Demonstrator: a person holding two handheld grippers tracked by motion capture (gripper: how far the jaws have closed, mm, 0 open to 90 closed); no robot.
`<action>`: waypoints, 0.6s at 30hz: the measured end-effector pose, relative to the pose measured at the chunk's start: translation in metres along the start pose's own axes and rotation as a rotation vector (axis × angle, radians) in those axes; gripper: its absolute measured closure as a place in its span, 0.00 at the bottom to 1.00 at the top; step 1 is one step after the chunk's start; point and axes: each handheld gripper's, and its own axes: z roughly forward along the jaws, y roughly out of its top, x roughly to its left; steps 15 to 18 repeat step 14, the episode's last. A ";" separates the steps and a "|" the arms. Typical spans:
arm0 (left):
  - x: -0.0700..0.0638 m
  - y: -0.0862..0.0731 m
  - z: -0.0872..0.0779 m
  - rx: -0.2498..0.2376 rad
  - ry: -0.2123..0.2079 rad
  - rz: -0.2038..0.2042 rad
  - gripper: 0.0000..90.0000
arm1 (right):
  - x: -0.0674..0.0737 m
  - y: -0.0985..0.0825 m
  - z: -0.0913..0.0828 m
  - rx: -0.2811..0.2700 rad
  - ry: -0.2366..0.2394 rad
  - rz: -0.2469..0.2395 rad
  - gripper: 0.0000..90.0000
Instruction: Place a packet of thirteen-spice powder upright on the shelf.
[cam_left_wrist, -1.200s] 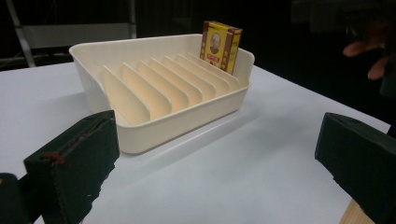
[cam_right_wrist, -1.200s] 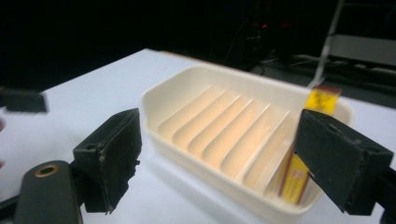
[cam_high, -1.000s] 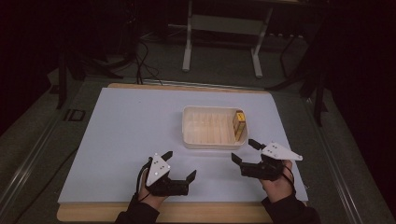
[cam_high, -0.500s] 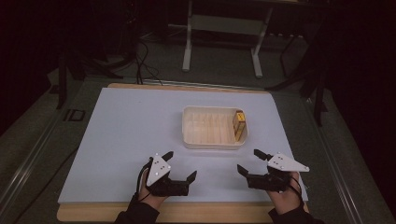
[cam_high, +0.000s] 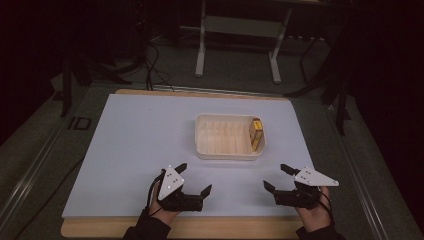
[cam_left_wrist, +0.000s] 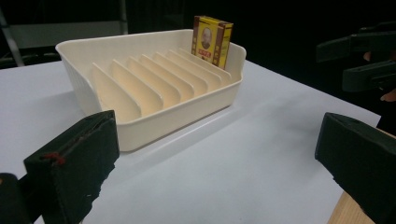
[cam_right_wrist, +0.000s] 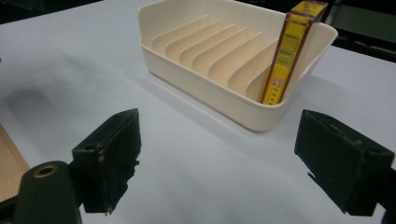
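Nearest, left tool (cam_high: 194, 177): held in a hand just short of the tray on its left-front side, jaws spread wide, nothing between them.
Right tool (cam_high: 280, 178): held in the other hand just short of the tray's right-front corner, jaws likewise released and empty.
Surface (cam_high: 135, 145): pale sheet bearing the tray, a wooden edge showing on the side nearer than the tools.
Tray (cam_high: 205, 147): cream, ribbed into narrow slots, beyond both tools.
Box (cam_high: 255, 134): yellow and brown, standing upright in the tray's rightmost slot, against the end wall.
Stand (cam_high: 236, 25): light metal legs on the floor, well beyond the tray.
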 end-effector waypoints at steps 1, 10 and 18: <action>0.000 0.000 0.000 0.001 -0.002 -0.001 0.01 | -0.001 -0.001 -0.001 -0.001 -0.004 -0.006 0.16; -0.001 -0.004 0.003 0.012 -0.006 0.022 0.01 | -0.006 -0.004 -0.002 0.009 0.003 -0.067 0.16; 0.001 -0.005 0.003 0.019 -0.007 0.011 0.01 | -0.005 -0.004 -0.001 0.016 0.004 -0.072 0.16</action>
